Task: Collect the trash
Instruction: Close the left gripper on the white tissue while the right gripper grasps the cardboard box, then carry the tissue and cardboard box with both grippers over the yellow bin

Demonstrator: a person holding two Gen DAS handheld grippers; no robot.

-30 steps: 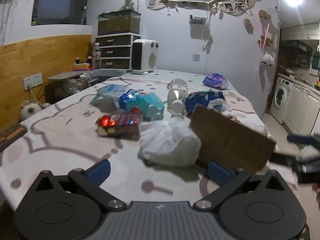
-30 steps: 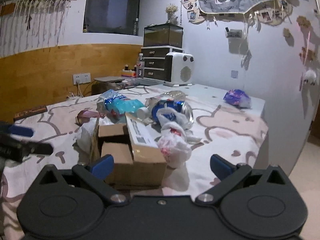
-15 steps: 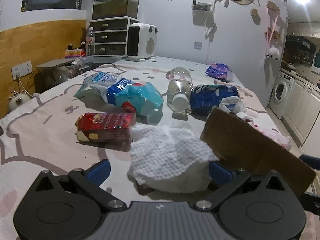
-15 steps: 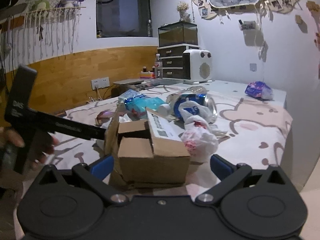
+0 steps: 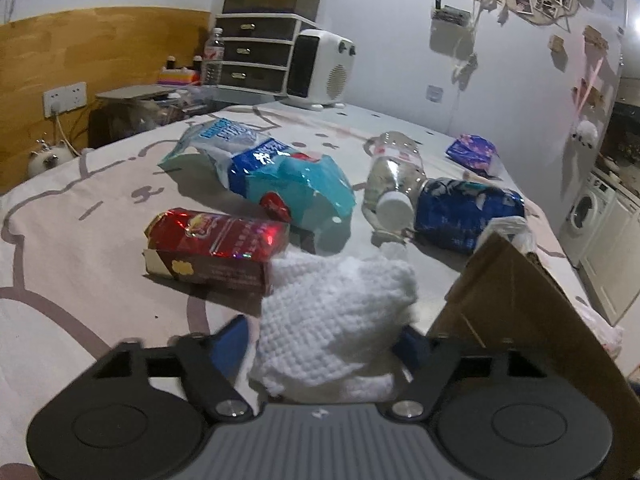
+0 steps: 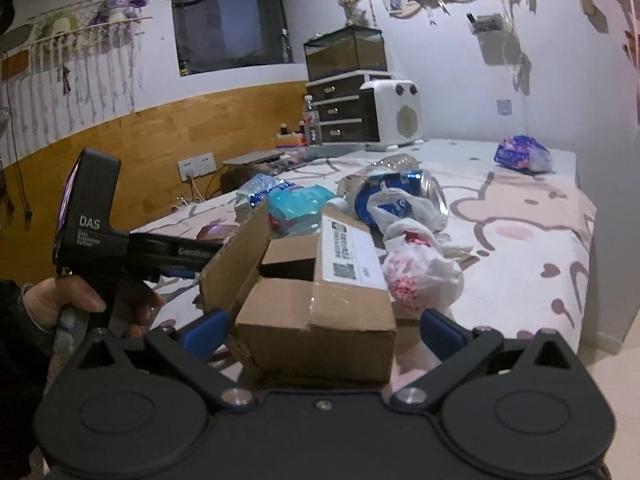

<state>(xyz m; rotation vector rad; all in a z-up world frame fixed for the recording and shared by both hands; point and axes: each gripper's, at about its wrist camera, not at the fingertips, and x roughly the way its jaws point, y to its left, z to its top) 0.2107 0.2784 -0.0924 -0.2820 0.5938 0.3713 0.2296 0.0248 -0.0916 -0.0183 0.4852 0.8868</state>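
A crumpled white paper towel (image 5: 332,312) lies on the pink-patterned table (image 5: 60,248) between the blue pads of my left gripper (image 5: 324,340). The jaws are closing on it; the right pad touches it, the left pad stands just clear. A red snack box (image 5: 216,244) lies just beyond it. To the right stands an open cardboard box (image 6: 312,320), and my right gripper (image 6: 320,332) is open around it, pads clear of its sides. In the right wrist view a hand (image 6: 76,300) holds the left gripper's body (image 6: 92,224); the box flap hides its fingers.
More trash lies further back: a blue bag (image 5: 288,176), a clear bottle (image 5: 392,176), a dark blue packet (image 5: 464,212), a purple packet (image 5: 474,152) and a white plastic bag (image 6: 420,272). A white heater (image 5: 324,68) and drawers (image 5: 256,52) stand at the far end.
My left gripper has moved forward over the table until the paper towel lies between its jaws, which have narrowed. The right gripper has come slightly closer around the cardboard box.
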